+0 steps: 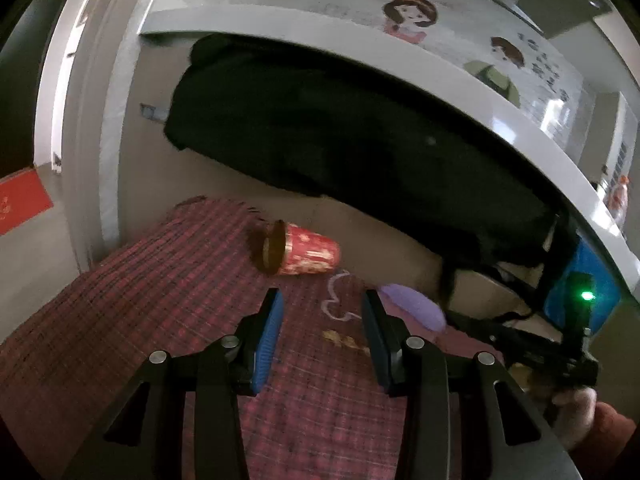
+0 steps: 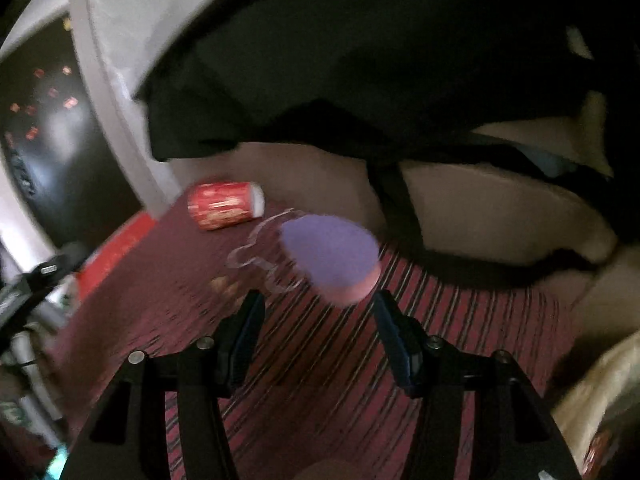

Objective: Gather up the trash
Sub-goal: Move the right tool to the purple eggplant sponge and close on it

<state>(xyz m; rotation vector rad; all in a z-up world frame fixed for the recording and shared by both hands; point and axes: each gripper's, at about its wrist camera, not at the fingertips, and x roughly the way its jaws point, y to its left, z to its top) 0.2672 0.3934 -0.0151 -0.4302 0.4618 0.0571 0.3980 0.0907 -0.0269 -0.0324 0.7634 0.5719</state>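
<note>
Two pieces of likely trash lie ahead of you on the red plaid cloth (image 1: 160, 300): a red paper cup (image 1: 304, 254) tipped on its side, and a purple object (image 1: 416, 306) beside a clear curled plastic piece (image 1: 338, 300). In the left wrist view the cup sits above and slightly left of the left gripper (image 1: 324, 320), well apart from its fingers, its long axis running roughly across the frame with the open mouth turned to the left. In the right wrist view the same cup (image 2: 224, 206) lies at upper left, farther off, while the purple object (image 2: 332, 260) sits just above the right gripper (image 2: 320, 328), near its right finger. In my judgement your left hand is better placed for the cup and your right for the purple object. Both pairs of fingers stand apart with nothing between them. A few small brown crumbs (image 1: 344, 340) lie on the cloth between the left fingers. Behind the cloth a black garment (image 1: 340, 128) hangs from a white rail (image 1: 440, 80) over a tan surface; whether that surface is a mattress or a cushion you cannot tell. The wall beyond carries cartoon stickers (image 1: 408, 16). The right view is blurred, so fine detail there is unreliable.
</note>
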